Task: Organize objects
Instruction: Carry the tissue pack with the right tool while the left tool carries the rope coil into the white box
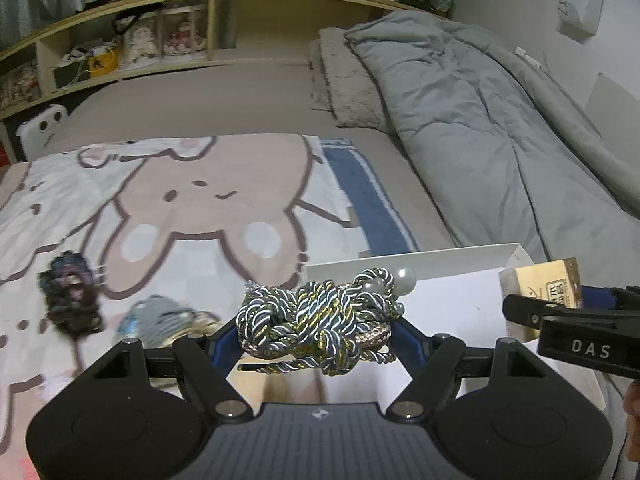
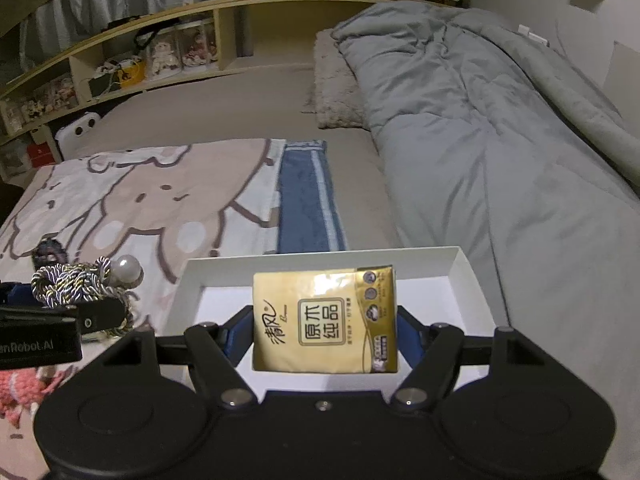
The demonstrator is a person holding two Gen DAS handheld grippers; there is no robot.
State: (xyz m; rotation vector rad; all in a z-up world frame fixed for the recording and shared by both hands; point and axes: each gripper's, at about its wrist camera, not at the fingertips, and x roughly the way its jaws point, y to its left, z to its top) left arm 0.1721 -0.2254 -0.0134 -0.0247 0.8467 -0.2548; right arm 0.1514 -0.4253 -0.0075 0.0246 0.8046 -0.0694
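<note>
My left gripper (image 1: 318, 328) is shut on a knotted grey-and-gold rope tie with pearl beads (image 1: 320, 312), held above the left edge of a white tray (image 1: 440, 260). It also shows in the right wrist view (image 2: 80, 280). My right gripper (image 2: 325, 332) is shut on a yellow tissue pack (image 2: 325, 318) and holds it over the white tray (image 2: 192, 276). The pack (image 1: 548, 284) shows at the right of the left wrist view. A dark fabric item (image 1: 72, 300) and a grey item (image 1: 160, 316) lie on the bear blanket.
The bear-print blanket (image 1: 160, 200) covers the bed's near left. A blue towel (image 2: 308, 200) lies beyond the tray. A grey duvet (image 2: 480, 140) fills the right. A wooden shelf (image 2: 160, 52) runs along the back. A pink knitted item (image 2: 20, 392) lies at the lower left.
</note>
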